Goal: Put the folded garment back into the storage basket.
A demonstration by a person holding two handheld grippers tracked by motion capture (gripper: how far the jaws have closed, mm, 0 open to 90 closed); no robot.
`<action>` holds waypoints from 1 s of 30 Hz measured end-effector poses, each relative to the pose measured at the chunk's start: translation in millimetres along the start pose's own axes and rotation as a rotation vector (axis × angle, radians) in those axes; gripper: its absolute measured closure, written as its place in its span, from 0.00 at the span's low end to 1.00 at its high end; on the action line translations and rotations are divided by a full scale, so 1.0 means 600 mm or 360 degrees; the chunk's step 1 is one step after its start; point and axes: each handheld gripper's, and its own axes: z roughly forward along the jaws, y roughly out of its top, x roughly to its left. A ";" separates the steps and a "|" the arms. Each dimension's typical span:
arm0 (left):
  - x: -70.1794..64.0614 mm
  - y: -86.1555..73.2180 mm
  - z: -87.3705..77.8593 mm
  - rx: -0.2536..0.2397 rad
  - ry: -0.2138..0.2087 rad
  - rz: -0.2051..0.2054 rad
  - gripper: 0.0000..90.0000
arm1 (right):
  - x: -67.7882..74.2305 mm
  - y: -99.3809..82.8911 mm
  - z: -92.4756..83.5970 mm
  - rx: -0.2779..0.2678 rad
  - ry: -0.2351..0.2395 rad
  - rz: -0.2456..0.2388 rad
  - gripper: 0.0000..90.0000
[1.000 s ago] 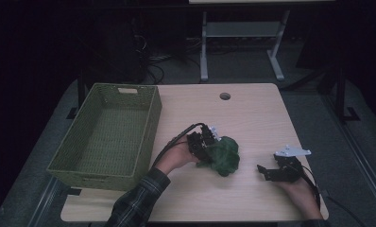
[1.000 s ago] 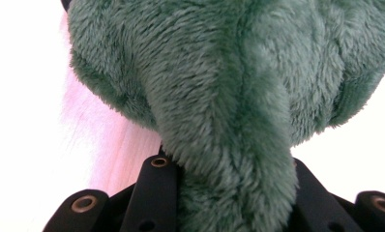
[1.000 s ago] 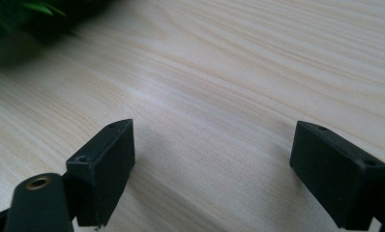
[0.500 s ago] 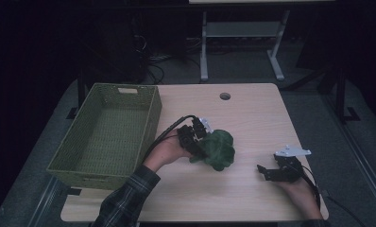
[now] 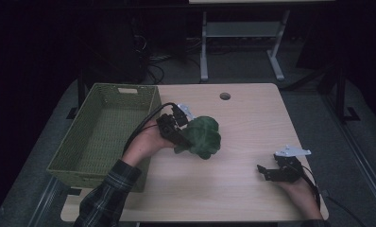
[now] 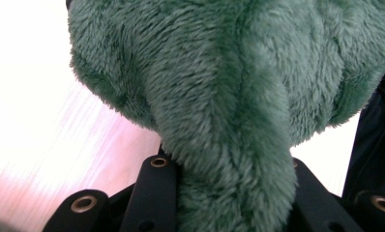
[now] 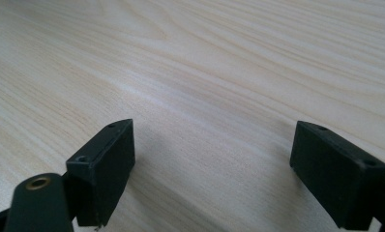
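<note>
In the high view the left gripper (image 5: 179,135) has the green plush toy (image 5: 202,136) pinched mid-frame, just right of the basket (image 5: 77,146), so it could snag on the basket wall. In the left gripper view the jaws only squeeze a narrow fold of fur, which might slip out. In the right gripper view the right gripper (image 7: 212,164) sits wide and empty over bare table (image 7: 205,58).

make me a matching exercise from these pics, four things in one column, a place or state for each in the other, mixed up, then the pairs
Things:
1. green plush toy
2. green basket
3. left gripper
4. right gripper

Places or states:
A. jaws apart over bare wood, holding nothing
B. at the table's left edge
C. pinched between two black jaws
D. shut on soft fur

Pairs: 1-C, 2-B, 3-D, 4-A
</note>
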 end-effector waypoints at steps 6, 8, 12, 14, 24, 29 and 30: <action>0.011 -0.015 -0.030 -0.0036 0.0028 -0.0050 0.81 | 0.000 0.000 0.000 0.0000 0.0000 0.0001 0.18; 0.019 -0.026 -0.048 -0.0048 0.0058 -0.0079 0.81 | 0.000 0.000 0.000 0.0000 0.0000 0.0002 0.17; 0.029 -0.044 -0.072 -0.0056 0.0104 -0.0119 0.81 | 0.000 0.000 0.000 0.0000 0.0000 0.0002 0.18; 0.031 -0.049 -0.078 -0.0063 0.0116 -0.0124 0.81 | 0.000 0.000 0.000 0.0000 0.0000 0.0003 0.17; 0.055 -0.105 -0.133 -0.0124 0.0216 -0.0245 0.81 | -0.001 0.000 0.000 0.0001 -0.0008 0.0001 0.16; 0.064 -0.127 -0.151 -0.0133 0.0260 -0.0292 0.81 | 0.000 0.001 0.001 0.0015 -0.0016 0.0012 0.12; 0.070 -0.140 -0.161 -0.0132 0.0291 -0.0321 0.81 | -0.001 0.001 0.002 0.0023 -0.0021 0.0013 0.09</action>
